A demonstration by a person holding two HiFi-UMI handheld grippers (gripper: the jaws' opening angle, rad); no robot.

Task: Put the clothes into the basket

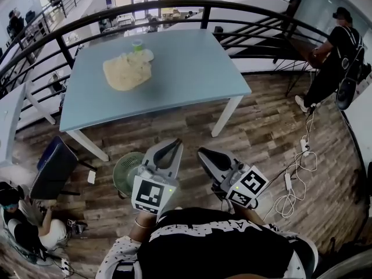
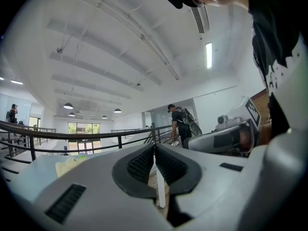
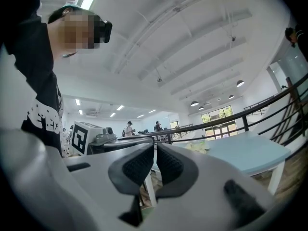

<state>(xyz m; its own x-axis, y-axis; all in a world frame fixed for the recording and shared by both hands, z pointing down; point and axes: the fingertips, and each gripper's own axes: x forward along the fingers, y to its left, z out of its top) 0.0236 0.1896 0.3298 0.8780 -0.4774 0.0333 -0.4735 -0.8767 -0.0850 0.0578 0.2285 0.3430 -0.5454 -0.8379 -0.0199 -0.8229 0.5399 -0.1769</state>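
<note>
Wooden floor (image 1: 261,132) and a curved black railing (image 1: 174,6) frame a pale blue desk (image 1: 192,68). On it the clothes (image 1: 127,70) are heaped as one cream-coloured bundle towards the far left of the top, just in front of a small green cup (image 1: 137,44). A round green basket (image 1: 125,173) is seen on the floor on the near side of the desk, close by the left gripper (image 2: 154,158). That gripper and the right gripper (image 3: 155,158) are both held level, with their jaws pressed together and nothing between the pads. Neither has been brought to the bundle.

The bundle is judged to be light, soft and limp (it sags flat at its edges and is crumpled in the middle). It cannot be broken, but it is likely to droop and trail when lifted. A hold is best taken on a raised fold near the middle of the heap, where enough cloth can be pinched. With a pinch at the edge, the rest may be dragged over the desk or caught on the cup. Whether one garment or several are piled there cannot be told.
</note>
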